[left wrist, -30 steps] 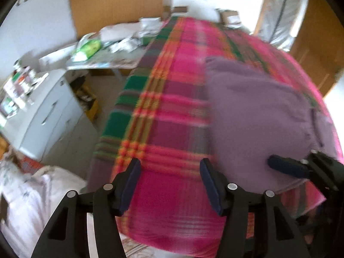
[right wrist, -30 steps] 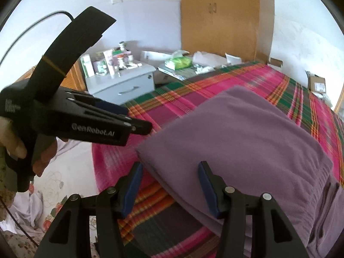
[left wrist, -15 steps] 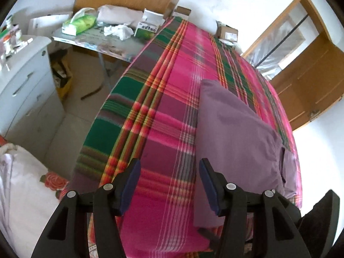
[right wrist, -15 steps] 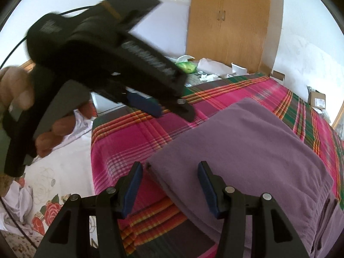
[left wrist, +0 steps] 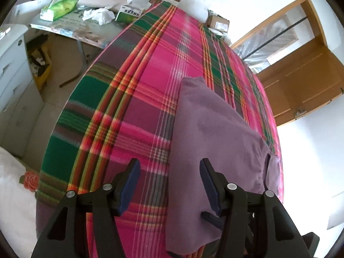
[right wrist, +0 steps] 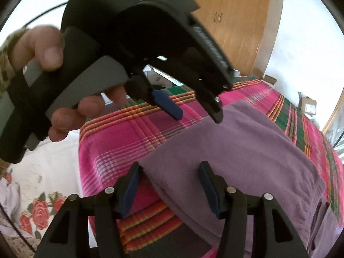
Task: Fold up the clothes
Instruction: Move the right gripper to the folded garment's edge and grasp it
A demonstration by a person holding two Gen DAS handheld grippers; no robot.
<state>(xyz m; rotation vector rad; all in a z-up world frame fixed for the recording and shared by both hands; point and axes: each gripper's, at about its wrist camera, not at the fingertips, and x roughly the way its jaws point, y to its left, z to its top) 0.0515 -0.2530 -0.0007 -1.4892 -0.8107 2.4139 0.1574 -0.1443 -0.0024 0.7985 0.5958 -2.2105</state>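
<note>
Both claws wide and empty over the folded purple garment (right wrist: 232, 159) on the plaid bed (left wrist: 137, 99).

Garment lies flat on the bed, towards its right side in the left wrist view, near corner at the bed's front edge. Right claw (right wrist: 169, 185) has just been opening a bit; the near corner sits between its pads, not pinched. Left claw (left wrist: 169, 182) hangs above the garment's left edge, pads clear of the cloth. In the right view a hand (right wrist: 64, 90) holds the left claw above the bed. Cluttered desk (left wrist: 90, 30) stands beside the bed's far end.
</note>
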